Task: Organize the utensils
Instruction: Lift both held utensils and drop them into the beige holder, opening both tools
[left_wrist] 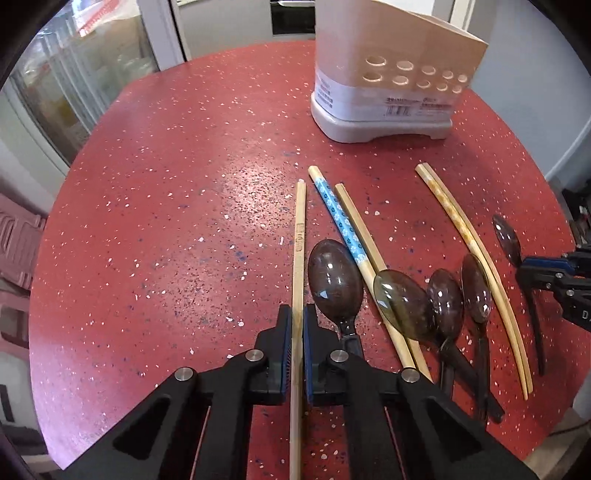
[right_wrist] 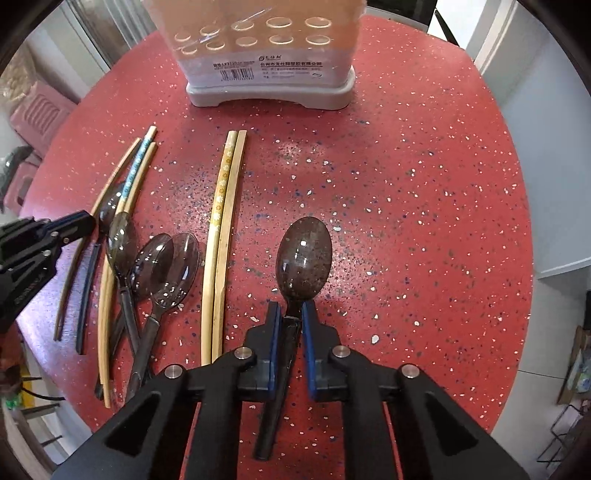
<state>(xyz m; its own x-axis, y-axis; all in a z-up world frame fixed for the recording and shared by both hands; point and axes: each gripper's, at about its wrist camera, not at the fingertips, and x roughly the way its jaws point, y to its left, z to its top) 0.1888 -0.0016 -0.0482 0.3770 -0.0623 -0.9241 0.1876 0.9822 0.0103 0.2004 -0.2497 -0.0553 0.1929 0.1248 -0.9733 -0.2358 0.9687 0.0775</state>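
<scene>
Red speckled round table [left_wrist: 166,184] taken as the landmark. Off its left edge, pink slatted plastic furniture [left_wrist: 18,240] is seen, blurred. Beyond its far-left edge, a glass-fronted cabinet [left_wrist: 74,74] is visible. Past its far edge stands a pale door frame [left_wrist: 170,29]. Grey-blue wall [right_wrist: 546,166] is seen off its right edge.

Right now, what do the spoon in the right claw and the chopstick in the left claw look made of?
Spoon: smoky, see-through plastic by the look, glossy; the table's speckles show through the bowl and bright highlights sit on it. Handle darker, near black.
Chopstick: pale bamboo or wood, matte, with a small mark printed or burnt into it; which of the two I cannot tell.
</scene>
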